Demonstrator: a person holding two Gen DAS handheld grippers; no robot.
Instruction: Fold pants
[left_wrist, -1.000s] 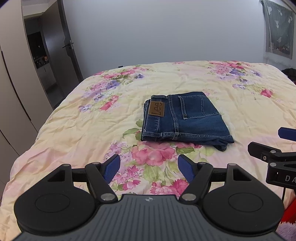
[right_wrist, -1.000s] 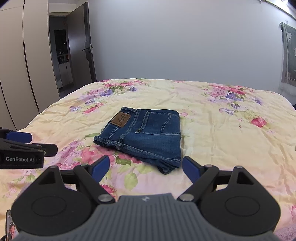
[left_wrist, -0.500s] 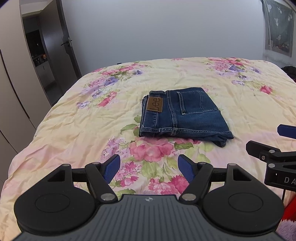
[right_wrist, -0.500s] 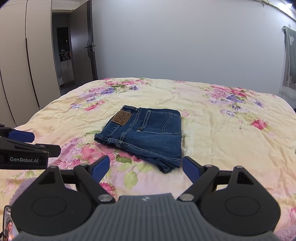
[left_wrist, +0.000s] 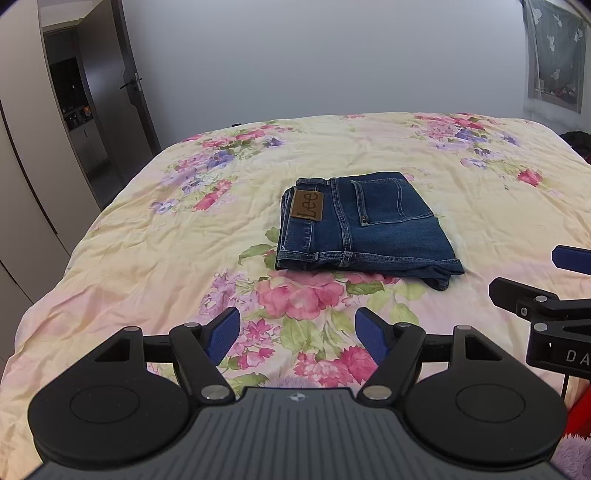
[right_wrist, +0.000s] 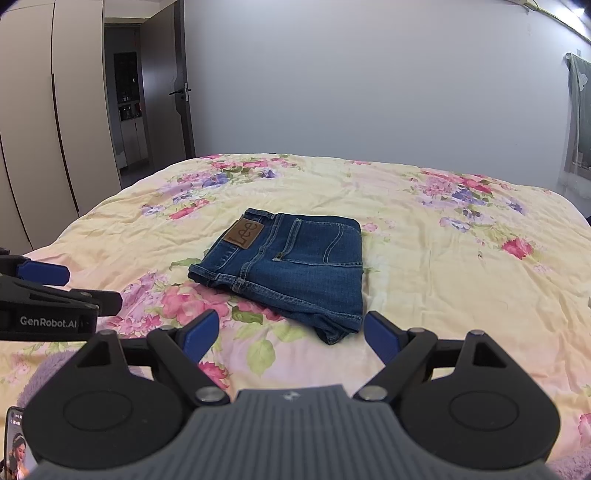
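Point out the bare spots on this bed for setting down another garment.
The floral yellow bedspread lies bare left of the folded blue denim jeans, beyond them toward the wall, and to their right. The near edge is tighter: both open grippers hover there.

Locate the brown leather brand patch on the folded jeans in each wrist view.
Left wrist: brown leather brand patch just left of centre, on the folded dark blue denim jeans.
Right wrist: patch left of centre, upper middle.
Shared landmark: the jeans' back pocket, right of the patch.

the folded jeans (right_wrist: 291, 266) lie flat on the floral bedspread (right_wrist: 461, 280) (leather patch up), beyond the empty, spread right gripper (right_wrist: 291, 332).
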